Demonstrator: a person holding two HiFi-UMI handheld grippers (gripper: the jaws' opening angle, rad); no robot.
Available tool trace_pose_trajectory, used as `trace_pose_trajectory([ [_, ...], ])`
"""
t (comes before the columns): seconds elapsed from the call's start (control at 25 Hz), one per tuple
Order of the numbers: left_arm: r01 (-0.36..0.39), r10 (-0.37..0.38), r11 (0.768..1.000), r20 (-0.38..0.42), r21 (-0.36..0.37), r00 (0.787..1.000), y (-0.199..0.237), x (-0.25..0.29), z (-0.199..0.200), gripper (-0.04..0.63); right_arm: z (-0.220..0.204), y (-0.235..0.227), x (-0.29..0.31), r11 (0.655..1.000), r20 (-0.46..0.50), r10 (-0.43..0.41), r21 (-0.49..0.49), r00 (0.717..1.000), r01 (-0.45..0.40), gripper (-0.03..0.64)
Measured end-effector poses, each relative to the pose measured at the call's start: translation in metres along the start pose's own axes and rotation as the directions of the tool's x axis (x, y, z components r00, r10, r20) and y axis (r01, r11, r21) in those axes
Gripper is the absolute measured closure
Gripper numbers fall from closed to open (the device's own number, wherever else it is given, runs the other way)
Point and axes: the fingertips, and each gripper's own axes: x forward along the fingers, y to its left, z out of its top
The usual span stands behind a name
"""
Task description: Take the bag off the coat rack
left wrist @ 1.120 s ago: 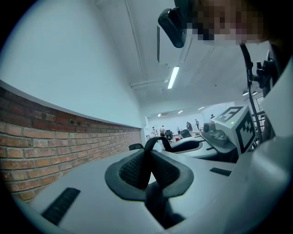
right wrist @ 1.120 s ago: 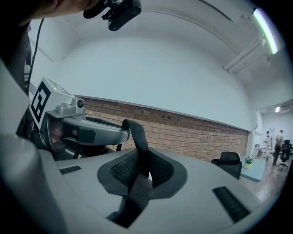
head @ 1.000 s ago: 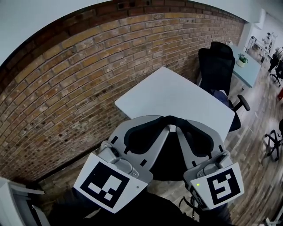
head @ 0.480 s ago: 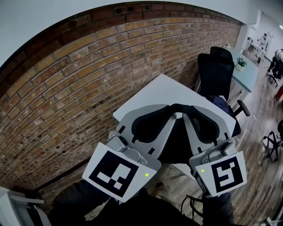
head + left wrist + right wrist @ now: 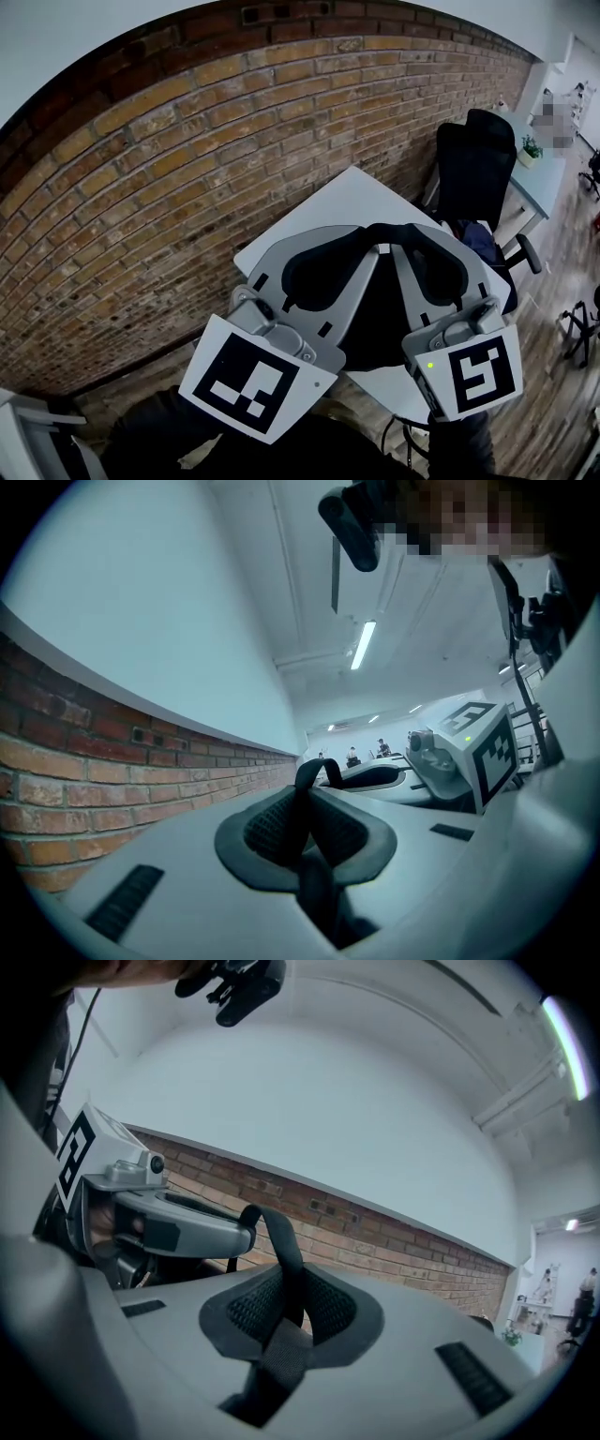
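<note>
- The left tongs (image 5: 359, 248) (image 5: 305, 803) are narrow. Their dark pads pinch the black strap (image 5: 310, 778) (image 5: 382, 232), which loops up out of the tips.
- The right tongs (image 5: 401, 248) (image 5: 284, 1290) are also narrow and clamp the same strap. In the right gripper view it arches toward 11 o'clock above the pads.
- In the head view the two tongs lie side by side. Their tips meet toward 12 o'clock, and the strap bridges them there.
- The bag (image 5: 375, 314) is the dark mass between and under the tongs, at the centre of the head view. It hangs in front of the white surface (image 5: 314, 216).
- The left cube (image 5: 258, 380) sits at 7 o'clock. The right cube (image 5: 473, 370) sits at 5 o'clock and has a small green light lit on it.
- A brick wall (image 5: 141, 187) fills the head view from 9 to 12 o'clock.
- A black chair (image 5: 478, 159) stands at 2 o'clock, just beside the surface's far corner.
- Wood floor (image 5: 562, 375) shows at 4 o'clock.
</note>
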Motion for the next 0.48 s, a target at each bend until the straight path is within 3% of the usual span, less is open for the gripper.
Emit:
trace_pose_trajectory([
  [0.48,-0.175,0.175,0.985,-0.031,0.000,0.984,0.077,0.054,-0.018,0.551,-0.011,-0.037,0.097,0.982,0.053,0.188,-0.005,0.981,-0.188,0.566],
])
